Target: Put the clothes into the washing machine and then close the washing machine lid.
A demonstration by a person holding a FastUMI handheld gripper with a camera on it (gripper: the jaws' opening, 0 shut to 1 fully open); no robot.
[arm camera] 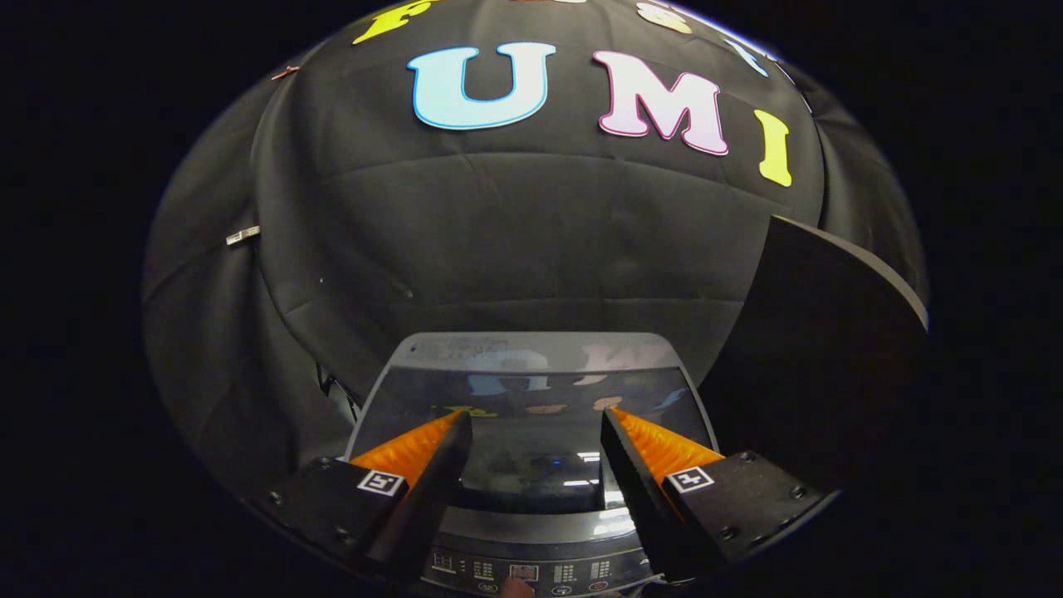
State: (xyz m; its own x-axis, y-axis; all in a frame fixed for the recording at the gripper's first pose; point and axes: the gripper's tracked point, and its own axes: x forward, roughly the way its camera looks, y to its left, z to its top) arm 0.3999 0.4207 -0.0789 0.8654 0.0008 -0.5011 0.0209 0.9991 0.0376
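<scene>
Hand-held gripper [536, 432] hovers above the washing machine [531, 498], fingers spread wide apart with nothing between them. Both fingers point forward over the machine's top, towards the black cloth wall [515, 232] behind it.

Washing machine: top-loader, grey body, seen from the front and from above. The washing machine lid [531, 407] is down, lying flat over the tub. It is dark and glossy, and it mirrors the wall and some overhead light. A lighter grey strip runs along the lid's rear edge, next to the wall. The fingertips sit over the lid's left and right halves; whether they touch the surface cannot be told from this view.

Control panel [531, 569] runs along the machine's front edge, below and between the finger bases. Rows of small markings and buttons are on it, too small to make out. A fingertip [516, 588] of a person shows at the panel's front edge, near its middle; contact with a button cannot be confirmed.

Clothes: none can be made out on the lid or around the machine. What is inside the tub cannot be seen through the reflections.

A dark flat panel [830, 349] with a pale rim stands to the right of the machine, beyond the right finger, tilted against the wall. A cable [332, 386] hangs by the machine's rear left corner.
</scene>
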